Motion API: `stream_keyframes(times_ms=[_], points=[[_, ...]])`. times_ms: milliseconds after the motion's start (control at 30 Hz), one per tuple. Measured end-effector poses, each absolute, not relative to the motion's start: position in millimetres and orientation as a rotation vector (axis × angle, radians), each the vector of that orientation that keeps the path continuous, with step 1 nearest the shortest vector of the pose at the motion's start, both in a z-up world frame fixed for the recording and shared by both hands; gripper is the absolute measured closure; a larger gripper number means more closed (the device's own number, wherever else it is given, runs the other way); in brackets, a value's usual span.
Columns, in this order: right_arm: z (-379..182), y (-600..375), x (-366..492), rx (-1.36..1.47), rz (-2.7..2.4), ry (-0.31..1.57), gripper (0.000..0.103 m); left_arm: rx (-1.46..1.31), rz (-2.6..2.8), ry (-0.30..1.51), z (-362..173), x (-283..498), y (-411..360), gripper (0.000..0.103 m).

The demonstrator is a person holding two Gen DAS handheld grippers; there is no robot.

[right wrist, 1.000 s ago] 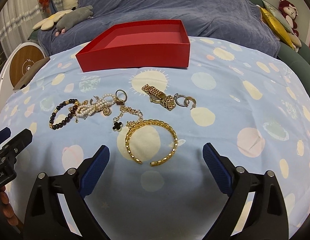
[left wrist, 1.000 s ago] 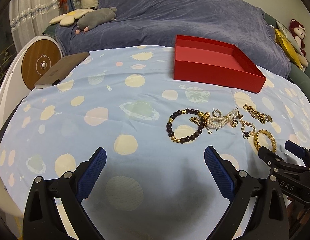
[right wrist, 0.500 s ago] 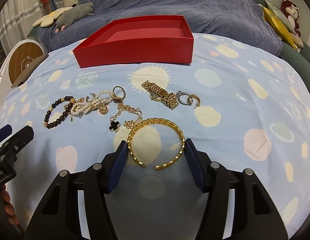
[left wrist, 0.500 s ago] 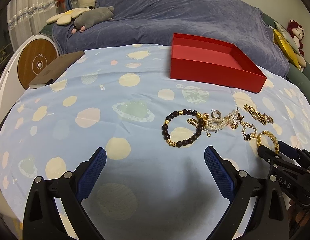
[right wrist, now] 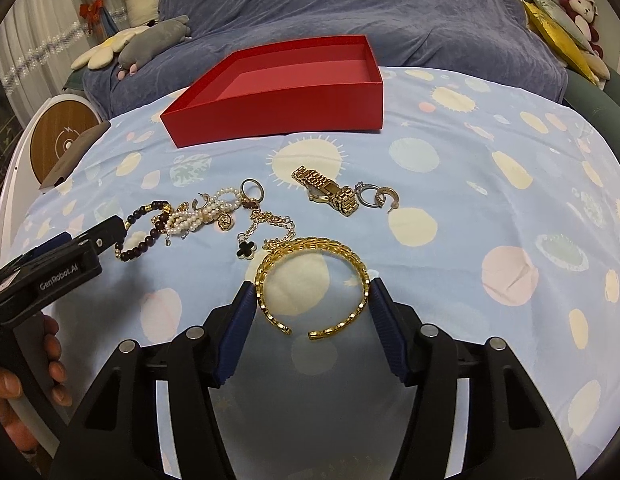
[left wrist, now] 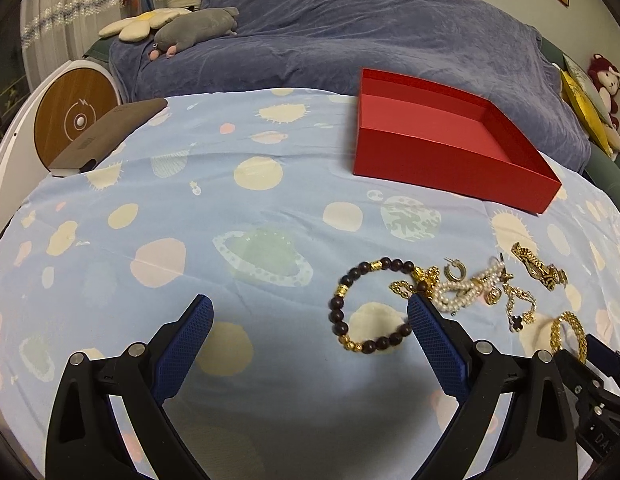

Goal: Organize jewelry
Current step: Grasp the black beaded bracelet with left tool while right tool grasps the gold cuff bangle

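Note:
A gold cuff bracelet (right wrist: 310, 280) lies on the blue patterned cloth, and my right gripper (right wrist: 312, 302) is shut on it, pads touching both its sides. Behind it lie a dark bead bracelet (right wrist: 144, 232), a pearl strand (right wrist: 198, 216), a clover chain (right wrist: 266, 232), a gold watch (right wrist: 326, 194) and hoop earrings (right wrist: 376, 198). The empty red box (right wrist: 278, 96) stands farther back. My left gripper (left wrist: 308, 330) is open and empty, its right finger over the bead bracelet (left wrist: 366, 308). The red box also shows in the left wrist view (left wrist: 442, 160).
A blue-covered sofa (left wrist: 350, 28) with plush toys (left wrist: 190, 34) lies beyond the table. A brown case (left wrist: 106, 136) and a round wooden device (left wrist: 76, 120) sit at the far left edge. Yellow cushions and a red monkey toy (right wrist: 578, 4) are at the right.
My right gripper moved forward and closed from wide open onto the gold cuff. My left gripper shifted right, toward the bead bracelet, still open.

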State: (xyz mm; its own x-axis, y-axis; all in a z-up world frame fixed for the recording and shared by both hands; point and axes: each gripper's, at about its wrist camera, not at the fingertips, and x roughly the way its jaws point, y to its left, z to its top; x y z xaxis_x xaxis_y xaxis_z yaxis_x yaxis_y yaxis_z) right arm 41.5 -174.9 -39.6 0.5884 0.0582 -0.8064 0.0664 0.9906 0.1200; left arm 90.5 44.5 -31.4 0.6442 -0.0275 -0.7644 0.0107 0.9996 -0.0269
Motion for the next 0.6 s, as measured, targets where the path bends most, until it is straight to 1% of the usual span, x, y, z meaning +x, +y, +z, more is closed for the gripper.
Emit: stream_keyframes(times_ms=[33, 133, 167, 200, 233, 267, 300, 333, 400, 500, 600], points=[[-39, -176, 41, 0.147, -0.001, 0.943, 0.047, -0.020, -0.029, 0.880, -34, 93, 44, 0.026], [-37, -176, 39, 0.146, 0.003, 0.939, 0.047, -0.008, -0.043, 0.931, -47, 102, 40, 0.044], [-36, -176, 39, 0.146, 0.005, 0.938, 0.047, 0.029, -0.025, 0.906, -48, 100, 37, 0.046], [-36, -175, 39, 0.144, 0.007, 0.937, 0.047, 0.058, -0.029, 0.902, -49, 99, 32, 0.051], [-35, -175, 39, 0.141, 0.009, 0.936, 0.047, 0.063, -0.043, 0.902, -48, 98, 30, 0.061], [-35, -175, 39, 0.139, 0.010, 0.935, 0.047, 0.065, -0.058, 0.903, -47, 97, 28, 0.065], [-35, -174, 38, 0.138, 0.011, 0.933, 0.047, 0.071, -0.064, 0.905, -47, 97, 27, 0.074], [-34, -174, 38, 0.138, 0.013, 0.931, 0.047, 0.072, -0.068, 0.904, -47, 97, 27, 0.085], [-32, -174, 37, 0.136, 0.015, 0.925, 0.047, 0.061, -0.076, 0.911, -45, 96, 29, 0.098], [-27, -174, 35, 0.135, 0.021, 0.910, 0.047, 0.008, -0.117, 0.927, -41, 93, 35, 0.098], [-22, -173, 33, 0.137, 0.027, 0.895, 0.047, 0.004, -0.139, 0.892, -28, 84, 37, 0.098]])
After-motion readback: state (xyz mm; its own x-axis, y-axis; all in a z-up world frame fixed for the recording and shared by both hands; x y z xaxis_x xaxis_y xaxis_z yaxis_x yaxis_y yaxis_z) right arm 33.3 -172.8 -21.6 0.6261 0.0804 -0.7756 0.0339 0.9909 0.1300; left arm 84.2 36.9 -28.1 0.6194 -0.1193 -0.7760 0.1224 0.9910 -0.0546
